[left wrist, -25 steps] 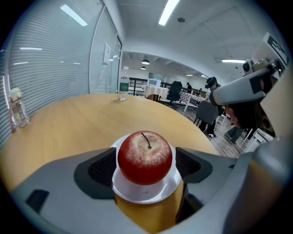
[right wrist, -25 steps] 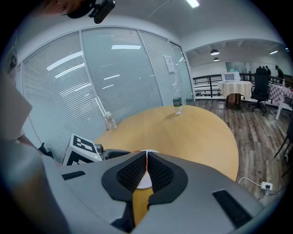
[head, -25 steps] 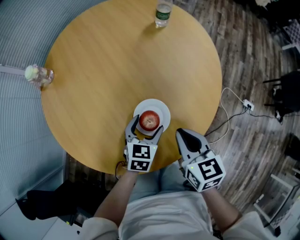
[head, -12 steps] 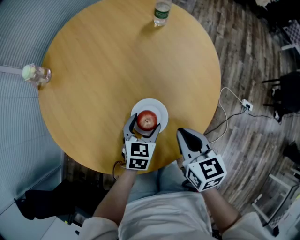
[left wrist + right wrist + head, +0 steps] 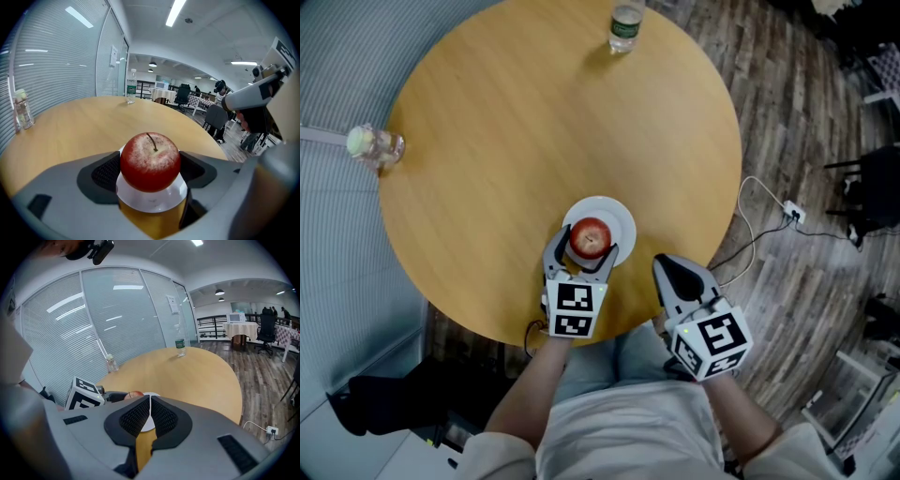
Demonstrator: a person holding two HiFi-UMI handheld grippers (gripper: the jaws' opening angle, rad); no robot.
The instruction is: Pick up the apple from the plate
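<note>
Left gripper [image 5: 582, 251] clamps the red apple [image 5: 150, 161] right at its white plate [image 5: 624, 221], so we judge the grasp made and a straight lift next. Right gripper [image 5: 149, 417], jaws pressed together and empty, hangs by the round table's [image 5: 487, 141] near edge, and overhead looks free.

Grey left tongs [image 5: 584, 243], right tongs [image 5: 664, 266]

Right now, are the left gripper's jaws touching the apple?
Touching. The left gripper view shows the left gripper jaws pressed against both sides of the apple, no gap.
</note>
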